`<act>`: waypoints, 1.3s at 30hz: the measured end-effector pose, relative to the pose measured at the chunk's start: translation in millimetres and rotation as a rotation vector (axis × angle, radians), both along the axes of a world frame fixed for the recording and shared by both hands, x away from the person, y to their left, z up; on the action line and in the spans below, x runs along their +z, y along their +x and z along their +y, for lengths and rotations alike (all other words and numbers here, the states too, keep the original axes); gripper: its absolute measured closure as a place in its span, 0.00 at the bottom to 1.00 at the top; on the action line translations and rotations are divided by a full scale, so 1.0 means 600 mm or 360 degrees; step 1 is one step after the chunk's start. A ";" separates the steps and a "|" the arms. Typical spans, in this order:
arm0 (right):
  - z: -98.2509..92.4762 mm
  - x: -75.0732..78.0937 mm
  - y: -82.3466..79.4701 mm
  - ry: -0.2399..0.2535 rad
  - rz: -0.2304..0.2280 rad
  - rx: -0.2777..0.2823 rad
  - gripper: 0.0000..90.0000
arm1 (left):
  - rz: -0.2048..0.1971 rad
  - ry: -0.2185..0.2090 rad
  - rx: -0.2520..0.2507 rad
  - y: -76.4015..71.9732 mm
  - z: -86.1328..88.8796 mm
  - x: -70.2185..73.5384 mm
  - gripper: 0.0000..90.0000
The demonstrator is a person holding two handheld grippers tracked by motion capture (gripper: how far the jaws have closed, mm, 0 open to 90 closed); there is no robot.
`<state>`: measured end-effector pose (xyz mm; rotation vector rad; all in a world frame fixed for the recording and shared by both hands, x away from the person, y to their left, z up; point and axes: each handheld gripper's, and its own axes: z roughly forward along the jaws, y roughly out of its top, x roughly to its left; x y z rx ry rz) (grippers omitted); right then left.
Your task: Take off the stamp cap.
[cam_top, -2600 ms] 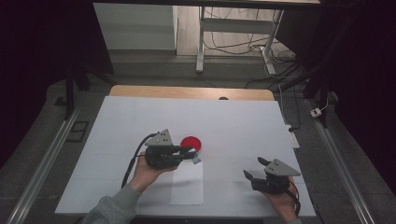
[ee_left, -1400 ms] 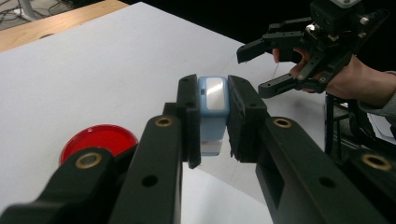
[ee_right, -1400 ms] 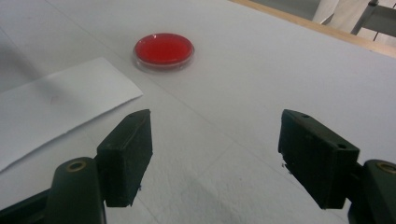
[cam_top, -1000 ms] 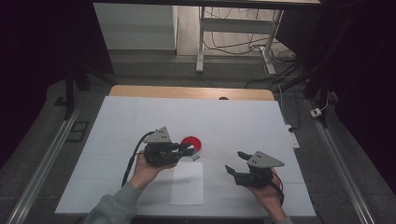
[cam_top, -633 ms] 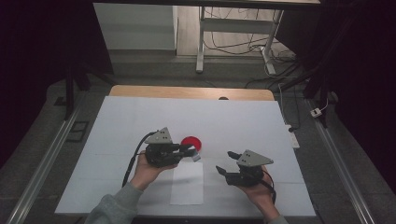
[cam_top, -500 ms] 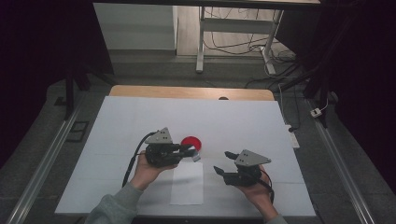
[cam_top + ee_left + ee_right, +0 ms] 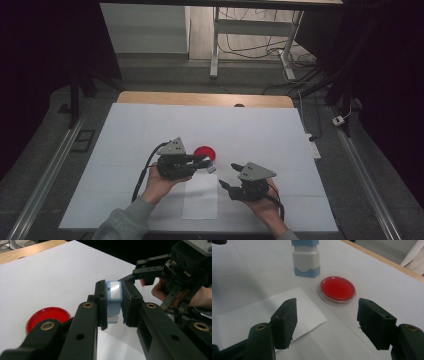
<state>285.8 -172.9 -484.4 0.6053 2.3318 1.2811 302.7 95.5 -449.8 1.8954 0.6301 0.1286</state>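
Between the two black jaws of the left gripper (image 7: 113, 307) stands a small light-blue and white plastic stamp block (image 7: 113, 298), clamped on both flanks with the pads pressed flat against its sides. The stamp block stays upright, its glossy top face turned toward that gripper's camera, and its white lower part with a blue foot shows in the right gripper view (image 7: 306, 258). Whether the foot touches the tabletop or hangs just above it cannot be told.

Just beside the left gripper, on its far side in the high view (image 7: 187, 162), lies a round red shallow dish with a clear rim (image 7: 204, 153), flat on the white table cover (image 7: 150, 125). The dish (image 7: 337, 289) sits near the stamp block but apart from it.

Ahead of the right gripper (image 7: 327, 315), a white rectangular sheet of paper (image 7: 259, 315) rests on the table, one corner reaching under the gap between the jaws. Those jaws stand wide apart with nothing between the pads; they have just closed a little. The right gripper (image 7: 231, 176) is held low over the table, near the left one, its tips pointing toward the stamp block, close to it yet clear of it (image 7: 140, 267).
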 end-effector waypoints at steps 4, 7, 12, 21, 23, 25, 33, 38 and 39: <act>0.010 -0.001 -0.002 -0.0008 -0.0008 -0.0029 0.37 | 0.0011 0.0006 0.0015 0.001 -0.003 -0.003 0.84; 0.016 -0.004 -0.002 -0.0011 -0.0013 -0.0043 0.37 | 0.0012 0.0017 0.0028 0.000 -0.007 -0.004 0.84; 0.025 -0.005 -0.006 -0.0015 -0.0031 -0.0052 0.38 | 0.0032 0.0009 0.0063 -0.001 -0.013 -0.011 0.84; 0.034 -0.011 -0.008 -0.0027 -0.0049 -0.0073 0.40 | 0.0061 -0.0008 0.0125 -0.004 -0.022 -0.018 0.84; 0.035 -0.012 -0.009 -0.0024 -0.0051 -0.0081 0.40 | 0.0067 -0.0008 0.0141 -0.005 -0.025 -0.020 0.84; 0.036 -0.013 -0.009 -0.0024 -0.0058 -0.0086 0.40 | 0.0069 -0.0005 0.0154 -0.006 -0.029 -0.021 0.84; 0.041 -0.019 -0.009 -0.0050 -0.0075 -0.0120 0.42 | 0.0074 -0.0020 0.0174 -0.009 -0.037 -0.025 0.84; 0.048 -0.024 -0.011 -0.0060 -0.0100 -0.0160 0.47 | 0.0076 -0.0025 0.0180 -0.008 -0.037 -0.026 0.84; 0.049 -0.025 -0.011 -0.0071 -0.0101 -0.0166 0.48 | 0.0074 -0.0025 0.0181 -0.008 -0.037 -0.026 0.84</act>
